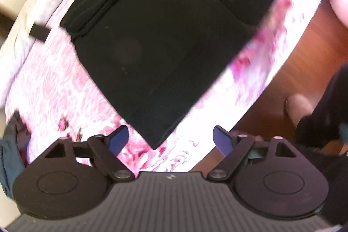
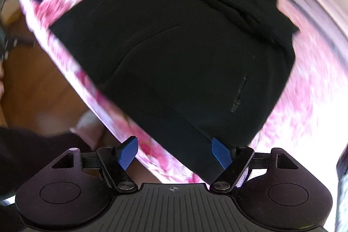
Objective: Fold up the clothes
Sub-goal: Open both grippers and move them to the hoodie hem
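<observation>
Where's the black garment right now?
The black garment lies flat on the pink floral sheet, centre of both wrist views, ahead of both open grippers.

Black garment (image 1: 165, 36): matt knit cloth, with a fine-toothed zip (image 2: 239, 95) that catches little light. Floral pink-and-white bedcover (image 1: 61, 88): soft printed cloth. Floor (image 1: 304, 40): glossy brown wood. Left gripper (image 1: 171, 140) and right gripper (image 2: 175, 152): matt black plastic bodies, ribbed grey housing, textured blue finger pads (image 2: 128, 153), metal pivot screws.

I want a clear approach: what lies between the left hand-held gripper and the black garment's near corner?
Only pink floral bedding, seen in the left wrist view; the open left hand-held gripper hovers near the black garment corner.
</observation>
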`<state>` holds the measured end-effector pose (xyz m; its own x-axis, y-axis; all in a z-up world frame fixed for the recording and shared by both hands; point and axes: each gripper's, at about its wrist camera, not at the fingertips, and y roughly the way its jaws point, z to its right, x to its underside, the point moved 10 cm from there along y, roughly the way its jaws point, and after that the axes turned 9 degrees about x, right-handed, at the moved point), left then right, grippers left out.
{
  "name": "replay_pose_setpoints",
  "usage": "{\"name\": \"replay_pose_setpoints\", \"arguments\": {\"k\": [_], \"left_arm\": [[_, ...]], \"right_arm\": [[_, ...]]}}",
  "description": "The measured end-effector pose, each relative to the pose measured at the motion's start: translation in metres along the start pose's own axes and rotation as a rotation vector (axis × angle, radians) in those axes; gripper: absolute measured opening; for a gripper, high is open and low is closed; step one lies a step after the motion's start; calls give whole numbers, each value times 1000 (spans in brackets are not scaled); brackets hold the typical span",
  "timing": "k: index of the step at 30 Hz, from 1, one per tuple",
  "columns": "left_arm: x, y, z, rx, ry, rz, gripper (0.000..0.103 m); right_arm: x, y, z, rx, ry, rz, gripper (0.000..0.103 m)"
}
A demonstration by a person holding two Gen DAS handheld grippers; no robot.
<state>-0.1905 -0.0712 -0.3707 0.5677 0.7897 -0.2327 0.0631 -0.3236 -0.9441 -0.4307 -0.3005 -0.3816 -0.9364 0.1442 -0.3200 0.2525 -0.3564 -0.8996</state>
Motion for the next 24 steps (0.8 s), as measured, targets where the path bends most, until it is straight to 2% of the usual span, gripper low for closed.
{"name": "replay_pose_setpoints", "arguments": {"k": [4,7,8,9,14,19,24], "left_arm": [[4,29,8,-77,122,17,70],[4,43,4,-131,156,46,63],[4,46,2,-140,164,53,62],[4,51,3,-143,188,51,62],[3,64,5,-160,299,64,68],[5,58,1,-166,316,80,59],[3,58,-4,-189,320,91,58]], "right_arm": [[15,17,-9,33,-24,58,77],[24,26,-6,71,-37,102,76],[23,31,-9,76,-39,110,70],[23,35,-10,79,-42,111,69],[31,42,-13,87,-61,101,69],[31,45,-12,110,-58,110,69],[32,43,-13,106,-56,113,69]]}}
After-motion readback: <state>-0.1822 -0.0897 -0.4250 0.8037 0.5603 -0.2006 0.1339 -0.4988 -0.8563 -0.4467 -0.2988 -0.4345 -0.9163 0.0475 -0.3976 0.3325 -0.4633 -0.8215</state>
